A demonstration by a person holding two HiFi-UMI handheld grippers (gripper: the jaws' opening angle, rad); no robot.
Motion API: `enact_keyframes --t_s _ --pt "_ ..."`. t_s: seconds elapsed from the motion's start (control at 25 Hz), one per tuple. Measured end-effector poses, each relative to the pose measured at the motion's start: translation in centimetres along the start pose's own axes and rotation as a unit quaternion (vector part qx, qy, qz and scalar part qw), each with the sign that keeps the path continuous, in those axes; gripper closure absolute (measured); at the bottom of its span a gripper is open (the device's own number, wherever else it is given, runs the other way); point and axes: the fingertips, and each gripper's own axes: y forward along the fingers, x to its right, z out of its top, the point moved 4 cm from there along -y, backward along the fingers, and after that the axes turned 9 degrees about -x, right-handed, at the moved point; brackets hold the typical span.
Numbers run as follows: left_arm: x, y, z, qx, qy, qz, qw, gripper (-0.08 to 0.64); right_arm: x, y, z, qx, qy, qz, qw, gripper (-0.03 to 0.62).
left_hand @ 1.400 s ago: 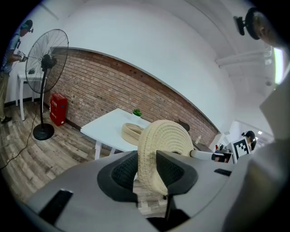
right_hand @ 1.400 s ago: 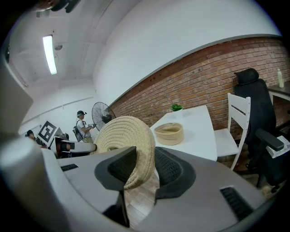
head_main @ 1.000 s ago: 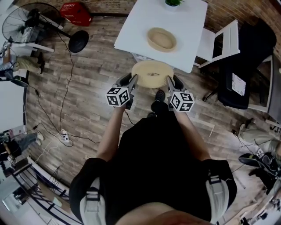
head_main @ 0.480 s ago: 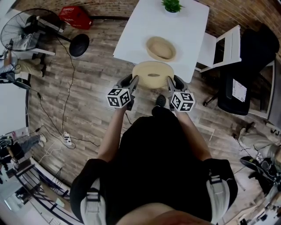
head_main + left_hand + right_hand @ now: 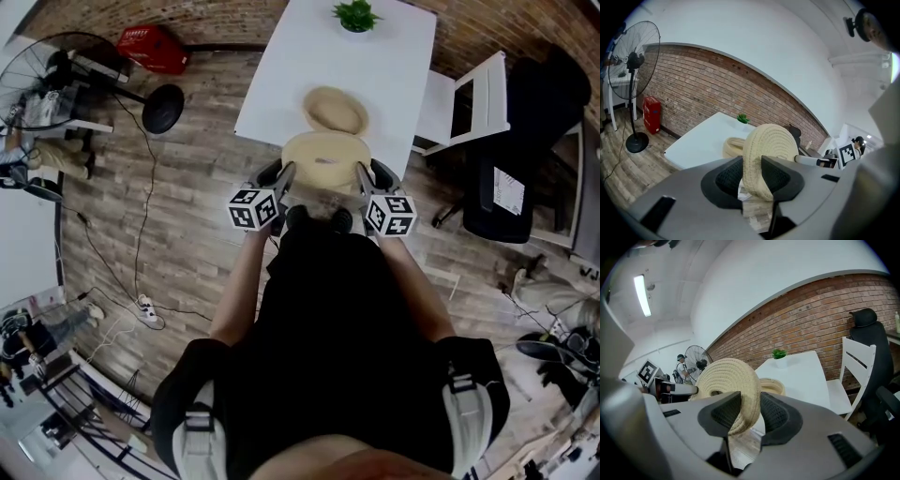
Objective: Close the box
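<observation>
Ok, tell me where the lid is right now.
Head view, centre: the woven lid is held between the left gripper and right gripper at the near edge of the white table, just short of the open box.

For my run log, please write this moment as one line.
left gripper: shut on lid | right gripper: shut on lid | box: open on table
</observation>
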Motion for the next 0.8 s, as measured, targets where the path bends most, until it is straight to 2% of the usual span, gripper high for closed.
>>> enact_keyframes --t_s 0.36,0.6,0.8 --pt "-2.8 3.0 2.7 -0.014 0.008 -0.021 0.9996 0.425 0.7 3.0 1.5 -0.007 0.006 -0.021 1.0 0.46" --pt "-5.8 7.6 5.4 -0.034 0.027 -0.047 0.9979 0.423 2.3 6.3 2.5 -0.006 0.025 -0.053 0.998 0.46" --pt "-7.4 9.5 7.6 -0.049 0.037 -0.061 0.9963 0.425 2.6 8.1 2.9 -0.017 0.052 -0.063 0.997 0.46"
